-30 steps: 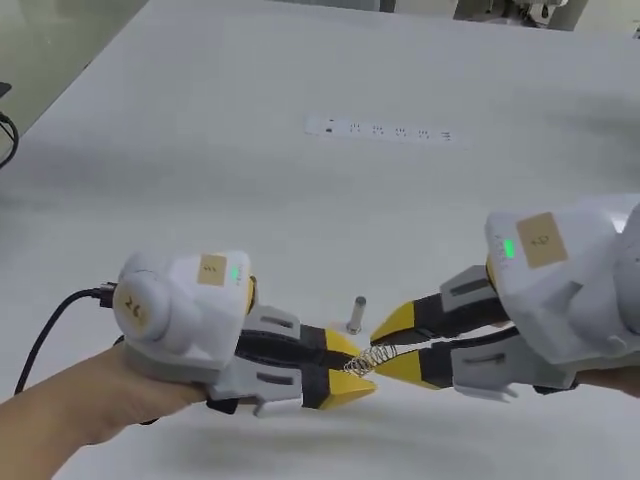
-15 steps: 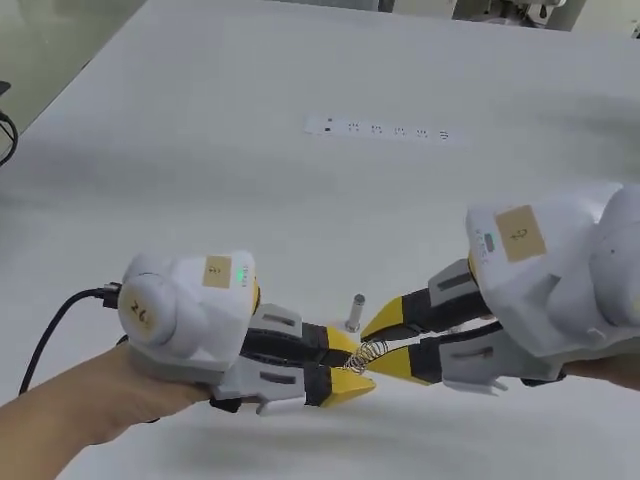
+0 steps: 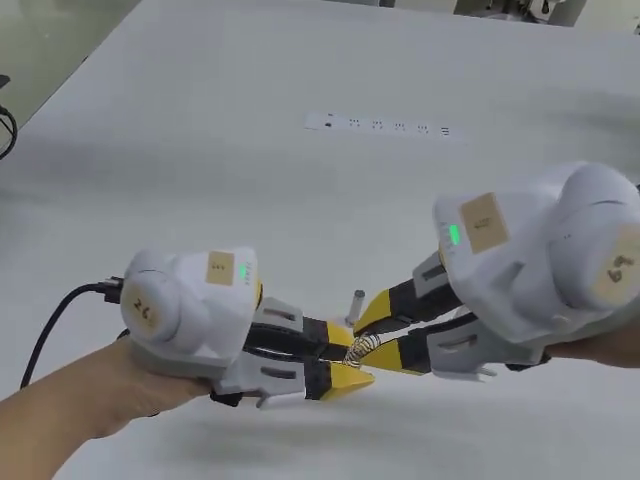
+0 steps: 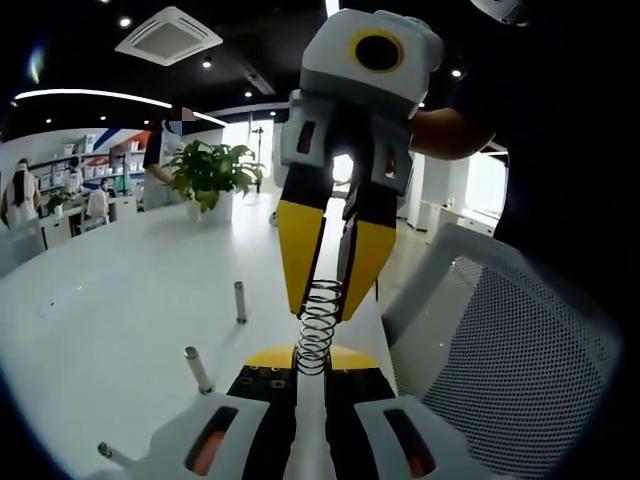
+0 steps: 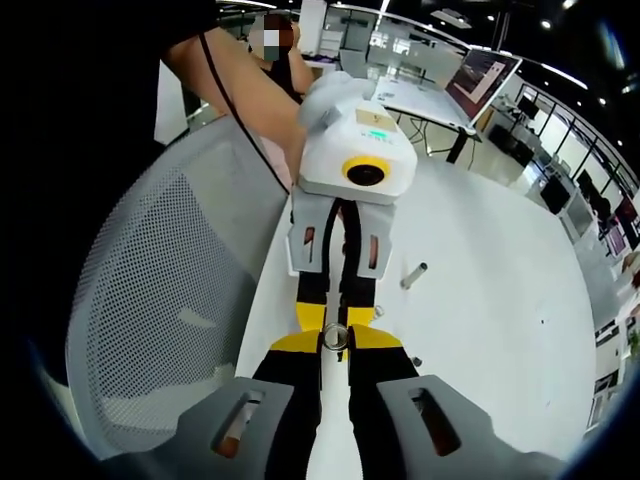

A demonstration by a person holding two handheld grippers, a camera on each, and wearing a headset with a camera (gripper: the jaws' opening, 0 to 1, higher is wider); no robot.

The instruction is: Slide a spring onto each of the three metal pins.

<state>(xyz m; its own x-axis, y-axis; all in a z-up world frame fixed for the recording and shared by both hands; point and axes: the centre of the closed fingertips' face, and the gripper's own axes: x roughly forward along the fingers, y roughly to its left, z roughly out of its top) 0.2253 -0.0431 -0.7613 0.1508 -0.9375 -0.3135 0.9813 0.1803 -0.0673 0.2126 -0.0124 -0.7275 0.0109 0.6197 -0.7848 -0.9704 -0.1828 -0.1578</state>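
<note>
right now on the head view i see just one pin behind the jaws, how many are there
Observer: Three in the left gripper view: far pin, middle pin, near pin.
Operator: any springs on them yet
Observer: Far and middle look bare; the near one is too small to tell.
Operator: anything near me i could bump
Observer: A mesh chair back sits alongside the bench edge.

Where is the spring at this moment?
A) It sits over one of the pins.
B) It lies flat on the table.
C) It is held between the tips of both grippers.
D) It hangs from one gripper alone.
C: the spring runs from the left gripper tips to the right gripper tips, apart from the pins.
</note>
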